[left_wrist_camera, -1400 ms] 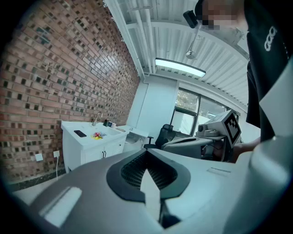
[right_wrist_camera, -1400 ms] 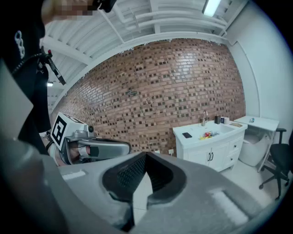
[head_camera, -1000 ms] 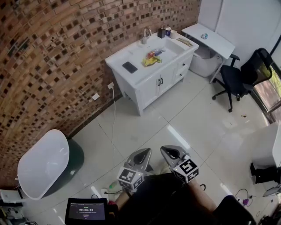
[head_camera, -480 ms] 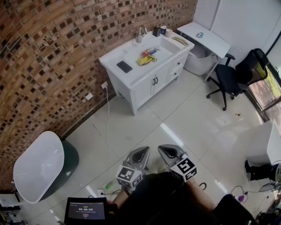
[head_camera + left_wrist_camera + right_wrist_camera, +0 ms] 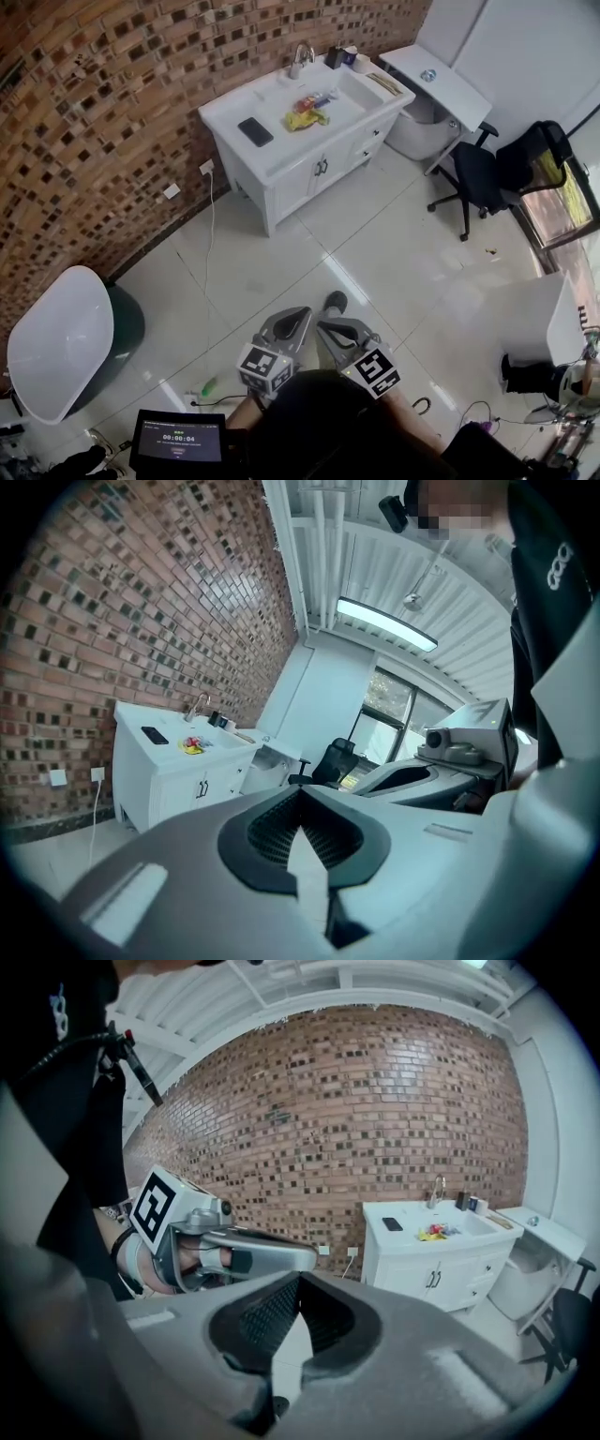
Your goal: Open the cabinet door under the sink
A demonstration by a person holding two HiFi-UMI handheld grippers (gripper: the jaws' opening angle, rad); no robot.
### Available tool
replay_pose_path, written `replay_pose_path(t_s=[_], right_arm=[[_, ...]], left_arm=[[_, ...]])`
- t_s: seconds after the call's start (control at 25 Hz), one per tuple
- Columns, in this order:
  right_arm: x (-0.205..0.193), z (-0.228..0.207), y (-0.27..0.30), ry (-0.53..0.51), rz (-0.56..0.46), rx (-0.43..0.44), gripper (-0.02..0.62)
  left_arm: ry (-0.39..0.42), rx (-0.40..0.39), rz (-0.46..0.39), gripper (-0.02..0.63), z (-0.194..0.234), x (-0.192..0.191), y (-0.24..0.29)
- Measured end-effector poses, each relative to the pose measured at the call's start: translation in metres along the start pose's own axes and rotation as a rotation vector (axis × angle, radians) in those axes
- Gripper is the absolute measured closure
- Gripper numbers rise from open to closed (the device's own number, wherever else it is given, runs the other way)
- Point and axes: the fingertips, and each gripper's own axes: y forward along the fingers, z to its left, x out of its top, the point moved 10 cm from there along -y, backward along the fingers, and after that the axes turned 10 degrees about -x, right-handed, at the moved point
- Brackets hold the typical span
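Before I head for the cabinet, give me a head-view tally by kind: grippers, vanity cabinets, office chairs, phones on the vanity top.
Grippers: 2, the left gripper and the right gripper
Vanity cabinet: 1
Office chair: 1
Black phone on the vanity top: 1
Total: 5

my left gripper [image 5: 298, 319] and right gripper [image 5: 328, 329] hang side by side, well apart from the shut cabinet doors [image 5: 317, 174] under the sink [image 5: 354, 90].

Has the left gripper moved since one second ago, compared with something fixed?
Yes, slightly. In the head view the left gripper now lies farther right of the small green object than before, so it has shifted rightward.
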Motion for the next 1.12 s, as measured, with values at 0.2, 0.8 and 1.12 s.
replay_pose_path(t_s=[0.2,0.8,1.12], right_arm=[[0.005,-0.045,0.032,-0.020,0.019,0.054,0.604],[0.019,-0.288,0.068,0.113,-0.031,0.007,0.604],[-0.013,-0.372,0.083,0.239,0.020,-0.059,0.604]], left_arm=[[0.002,0.036,0.030,0.591,0.028,0.016,0.038],[0.048,0.071,0.104,0.591,0.066,0.088,0.217],[0.002,0.027,0.177,0.591,0.081,0.079,0.269]])
